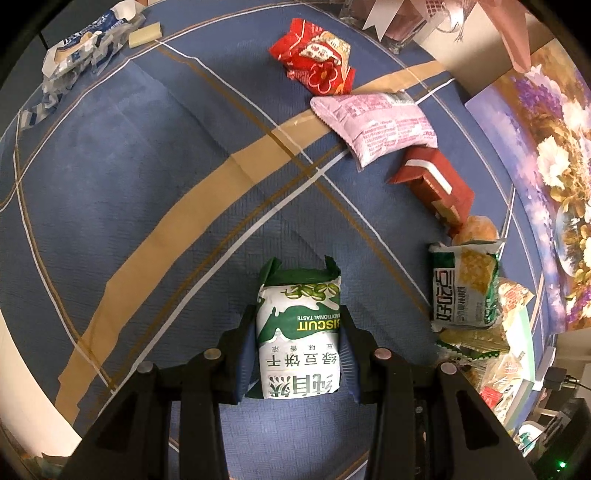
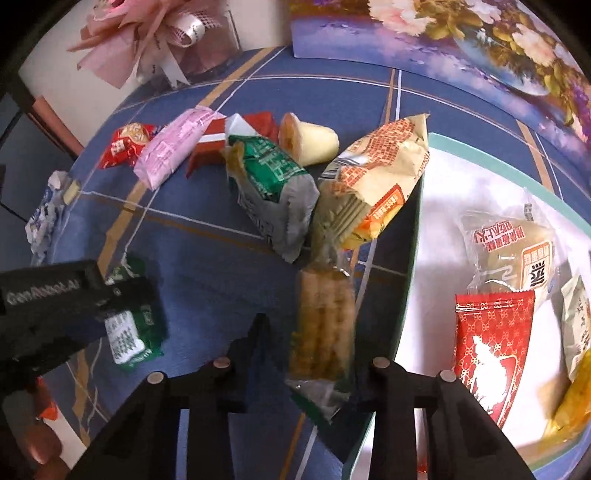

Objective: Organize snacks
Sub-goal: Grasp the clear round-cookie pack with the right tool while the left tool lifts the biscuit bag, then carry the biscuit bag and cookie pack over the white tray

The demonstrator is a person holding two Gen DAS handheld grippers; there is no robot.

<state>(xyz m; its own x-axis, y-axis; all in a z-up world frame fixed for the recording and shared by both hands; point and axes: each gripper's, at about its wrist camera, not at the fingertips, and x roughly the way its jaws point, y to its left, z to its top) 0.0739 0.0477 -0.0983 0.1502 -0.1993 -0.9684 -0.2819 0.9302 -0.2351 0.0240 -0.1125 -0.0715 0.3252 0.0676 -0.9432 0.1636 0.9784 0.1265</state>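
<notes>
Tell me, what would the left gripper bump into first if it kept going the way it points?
The left gripper points steeply down, shut on the green biscuit pack. Straight on, nothing else is in the way, so the pack would probably meet the blue tablecloth first. How near it is, I can't tell.

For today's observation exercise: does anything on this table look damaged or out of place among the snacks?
Yes. A torn blue-and-white wrapper lies crumpled and open at the table's far left edge, apart from the sealed packets, with a pale bar loose beside it. It looks like litter.
</notes>
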